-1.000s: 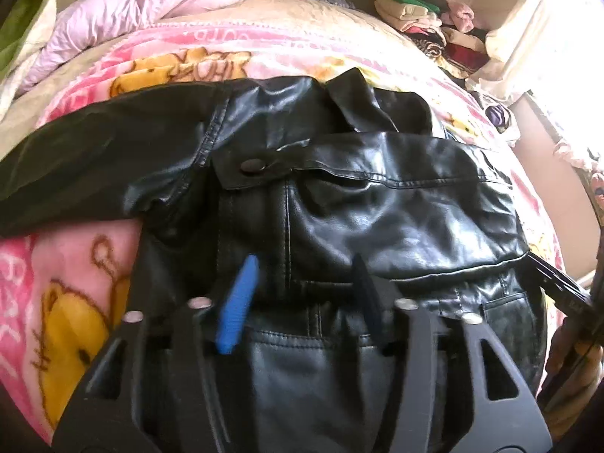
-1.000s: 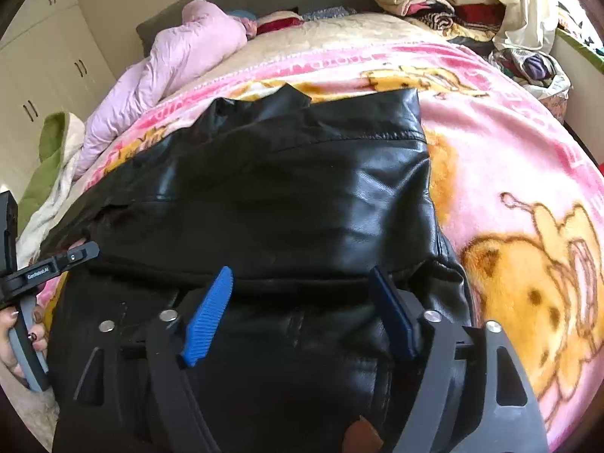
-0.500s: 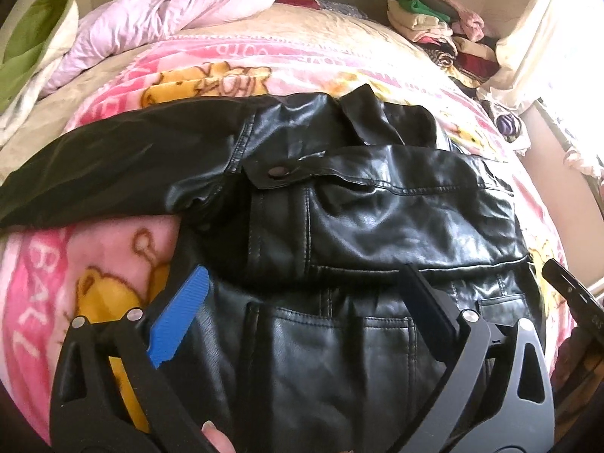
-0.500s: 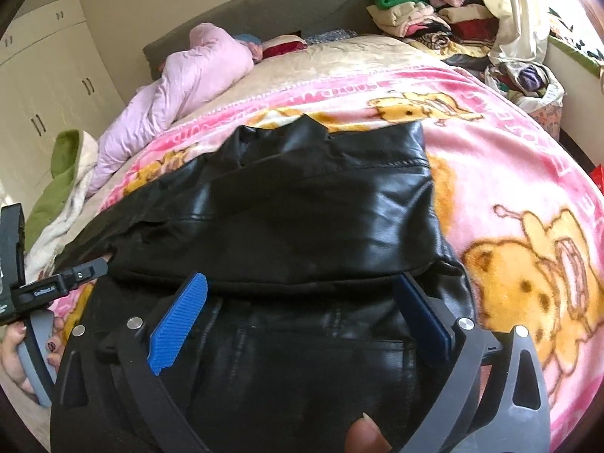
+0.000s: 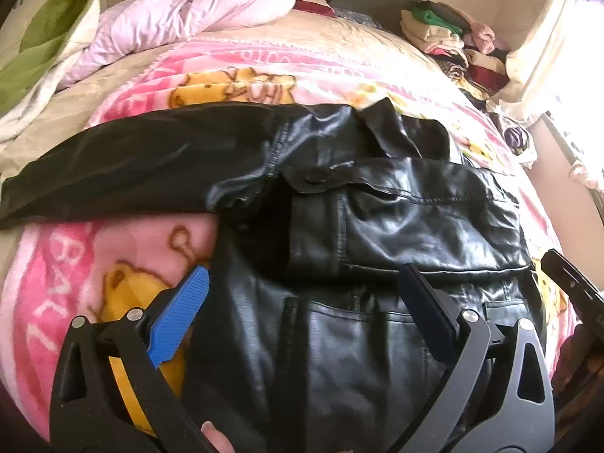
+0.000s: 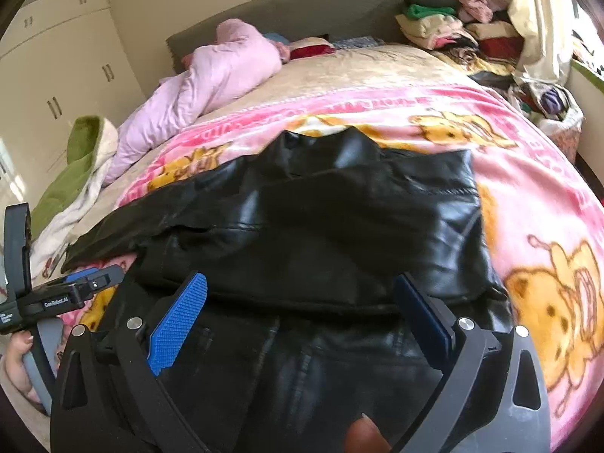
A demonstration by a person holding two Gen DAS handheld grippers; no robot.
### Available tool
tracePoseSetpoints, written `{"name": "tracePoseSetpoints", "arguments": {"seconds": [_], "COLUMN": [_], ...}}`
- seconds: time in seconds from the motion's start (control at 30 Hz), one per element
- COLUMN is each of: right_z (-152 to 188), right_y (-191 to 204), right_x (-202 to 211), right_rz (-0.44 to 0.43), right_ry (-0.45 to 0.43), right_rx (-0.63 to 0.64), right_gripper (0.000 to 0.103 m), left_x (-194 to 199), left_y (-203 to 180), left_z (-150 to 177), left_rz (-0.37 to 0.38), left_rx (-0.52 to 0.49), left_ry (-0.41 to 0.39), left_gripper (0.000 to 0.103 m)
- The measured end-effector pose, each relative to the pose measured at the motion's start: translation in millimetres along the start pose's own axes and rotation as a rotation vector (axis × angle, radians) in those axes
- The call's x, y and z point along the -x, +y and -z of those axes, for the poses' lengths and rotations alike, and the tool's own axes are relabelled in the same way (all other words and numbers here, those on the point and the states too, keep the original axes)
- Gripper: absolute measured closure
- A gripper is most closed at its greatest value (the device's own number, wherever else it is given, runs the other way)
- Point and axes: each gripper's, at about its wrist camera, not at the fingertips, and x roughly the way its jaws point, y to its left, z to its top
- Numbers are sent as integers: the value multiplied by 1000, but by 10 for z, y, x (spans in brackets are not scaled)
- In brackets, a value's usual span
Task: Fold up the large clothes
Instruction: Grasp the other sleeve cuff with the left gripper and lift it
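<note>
A black leather jacket [image 5: 396,219] lies on the pink cartoon blanket [image 5: 68,264], its right side folded over the body and one sleeve [image 5: 143,158] stretched out to the left. My left gripper [image 5: 305,283] hovers open above the jacket's lower hem, blue pads wide apart, nothing between them. From the right wrist view the same jacket [image 6: 339,234] shows its folded flap on top. My right gripper [image 6: 302,294] is open over the hem too, holding nothing. The left gripper [image 6: 75,290] shows at the left edge there, in a person's hand [image 6: 19,362].
A pink quilted coat [image 6: 211,79] lies crumpled at the head of the bed. Stacked folded clothes [image 6: 453,26] sit at the far right corner. A green and white blanket [image 5: 41,49] hangs at the left bed edge. White wardrobe doors [image 6: 56,68] stand beyond.
Both grippers have opened wide, let go of the jacket's hem and pulled back and up. The jacket lies still where it was laid.
</note>
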Motion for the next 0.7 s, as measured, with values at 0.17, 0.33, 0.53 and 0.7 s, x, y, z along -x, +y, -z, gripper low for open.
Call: {"name": "tracePoseSetpoints", "arguments": {"seconds": [0.17,0.33,0.53,0.7], "right_z": [-99,-207,-313,-382], "right_y": [254,498,786,1025], "right_x": [-67,-126,-207,-289], "right_rz": [-29,-53,-80,-103], "right_ry": [-5,-12,-15,-17], "right_rx": [39,73,113,142], "right_gripper": [4,4,4,4], "left_x": [51,109,187,258], "left_y": [172,407,673,966], "left_z": [-12,-17,-27,-16], "left_rz": [-25,-36,-39,-63], "left_rx": [27,80,133,186], "left_ry": [-15,-28,-44,-60], "left_gripper": [9,9,9,9]}}
